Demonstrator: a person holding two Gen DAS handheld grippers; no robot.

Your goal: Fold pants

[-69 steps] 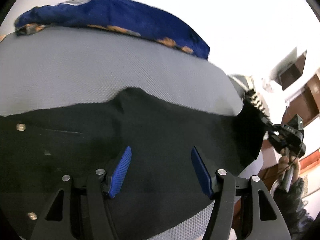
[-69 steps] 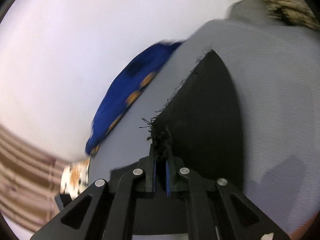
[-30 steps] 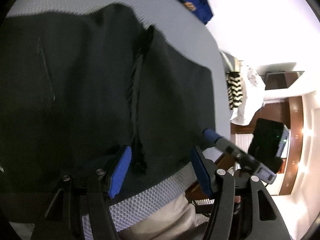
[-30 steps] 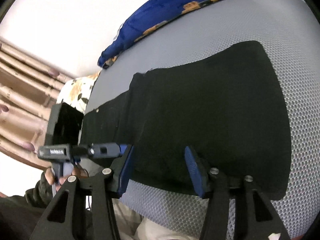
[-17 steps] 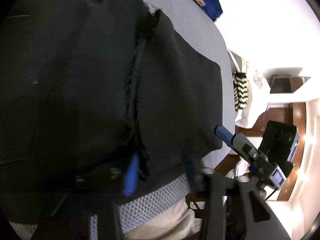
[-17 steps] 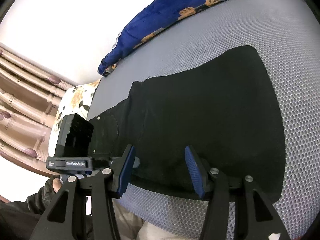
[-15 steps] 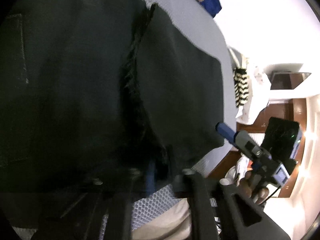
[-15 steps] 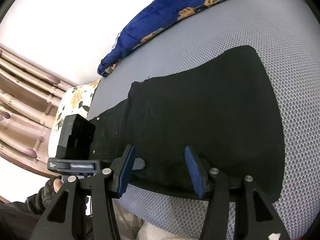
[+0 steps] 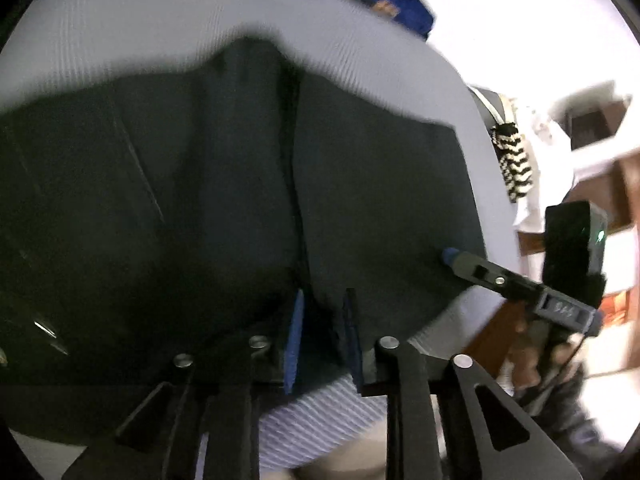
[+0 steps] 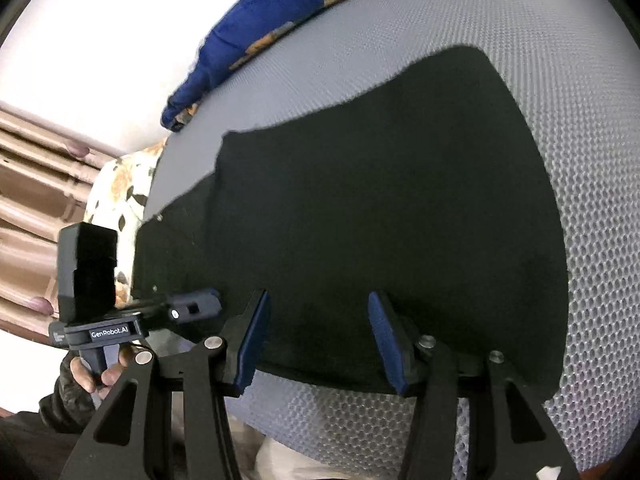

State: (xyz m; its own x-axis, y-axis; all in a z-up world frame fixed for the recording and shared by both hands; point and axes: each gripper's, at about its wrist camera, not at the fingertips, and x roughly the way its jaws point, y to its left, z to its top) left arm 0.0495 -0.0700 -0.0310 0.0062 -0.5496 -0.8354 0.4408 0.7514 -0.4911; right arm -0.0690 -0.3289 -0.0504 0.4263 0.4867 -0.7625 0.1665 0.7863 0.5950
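Black pants (image 10: 360,200) lie spread flat on a grey mesh bed cover (image 10: 580,160), their near hem at six o'clock below both cameras. The left tongs (image 9: 322,332) stand narrowly parted around the dark centre fold of the cloth; their jaws have just been opening a little after closing, and motion blur hides whether the pads press on the fabric. The right tongs (image 10: 318,336) hover half open over the near edge, gripping nothing. One risk, as I judge it: if the left tongs lift with only a loose pinch, the frayed edge could slip out and the fold collapse unevenly. A blue patterned blanket (image 10: 280,24) bunched at twelve o'clock could snag cloth swept that way.
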